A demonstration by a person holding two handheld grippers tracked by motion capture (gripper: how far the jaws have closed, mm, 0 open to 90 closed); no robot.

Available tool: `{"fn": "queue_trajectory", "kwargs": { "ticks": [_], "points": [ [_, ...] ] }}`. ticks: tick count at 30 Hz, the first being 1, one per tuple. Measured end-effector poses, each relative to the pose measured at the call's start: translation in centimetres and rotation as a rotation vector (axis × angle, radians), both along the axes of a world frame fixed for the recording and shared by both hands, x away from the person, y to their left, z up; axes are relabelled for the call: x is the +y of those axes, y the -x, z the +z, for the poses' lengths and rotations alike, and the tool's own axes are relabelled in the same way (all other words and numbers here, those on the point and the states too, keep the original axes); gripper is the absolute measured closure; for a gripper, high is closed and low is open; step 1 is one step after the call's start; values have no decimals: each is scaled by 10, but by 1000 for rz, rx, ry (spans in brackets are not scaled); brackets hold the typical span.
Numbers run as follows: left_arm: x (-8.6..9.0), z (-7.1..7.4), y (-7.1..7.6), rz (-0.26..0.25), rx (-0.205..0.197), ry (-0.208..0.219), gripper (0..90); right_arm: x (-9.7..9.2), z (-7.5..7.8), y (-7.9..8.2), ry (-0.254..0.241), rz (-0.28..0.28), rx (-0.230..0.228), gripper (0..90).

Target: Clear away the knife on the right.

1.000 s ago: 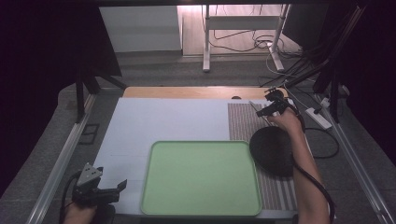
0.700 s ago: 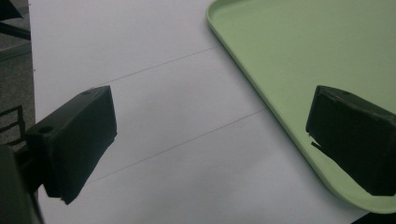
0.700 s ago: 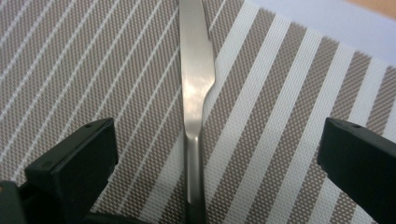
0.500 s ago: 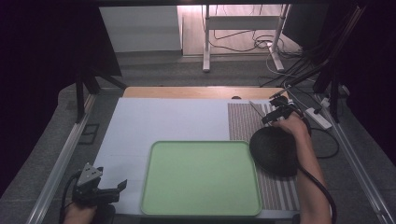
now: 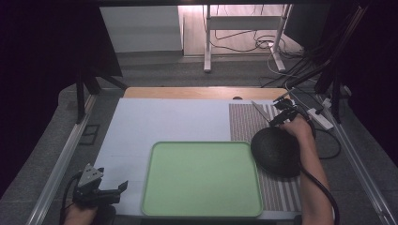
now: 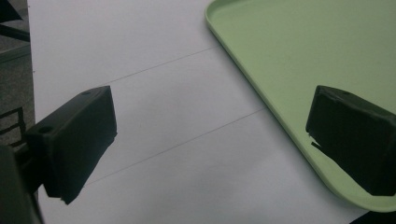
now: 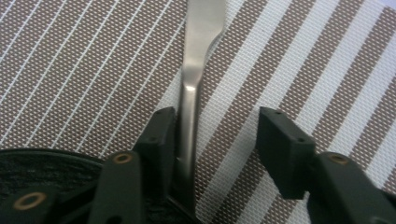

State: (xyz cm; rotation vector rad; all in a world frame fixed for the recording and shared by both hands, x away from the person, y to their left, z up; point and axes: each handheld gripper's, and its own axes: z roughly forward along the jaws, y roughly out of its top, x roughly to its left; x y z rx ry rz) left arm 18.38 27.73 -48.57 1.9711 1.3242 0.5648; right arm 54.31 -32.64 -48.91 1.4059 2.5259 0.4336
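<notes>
closing on the knife (image 7: 191, 98) cleanly calls, i judge, for centring it first: the right claw (image 7: 217, 140) has just been narrowing its jaws, yet it is still half spread, with the metal handle running between them, lying against the left-hand jaw and well clear of the right-hand one. shifting the claw a little toward that near side would let both pads meet the thin handle together rather than pushing it sideways over the striped placemat (image 7: 317, 74). from the claw the knife runs straight ahead, its blade pointing away, flat on the mat; the black bowl (image 5: 276, 151) sits just behind and below the claw, touching the view's lower left corner. the left claw (image 6: 210, 149) hangs wide apart with nothing in it, above the white tabletop (image 6: 140, 70), the green tray (image 6: 303, 51) edge just under its right jaw.
</notes>
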Motion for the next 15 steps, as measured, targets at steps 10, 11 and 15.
{"fn": "queue_trajectory", "kwargs": {
  "ticks": [10, 11, 15],
  "points": [
    [0, 0, 0, 0, 2, -2, 28, -9, 2, 1, -34, 47, 17, 803],
    [0, 0, 0, 1, 2, -2, 28, -9, 2, 1, -34, 47, 17, 803],
    [0, 0, 0, 0, 1, -1, 28, -16, 6, 2, -59, 33, -19, 804]
  ]
}}
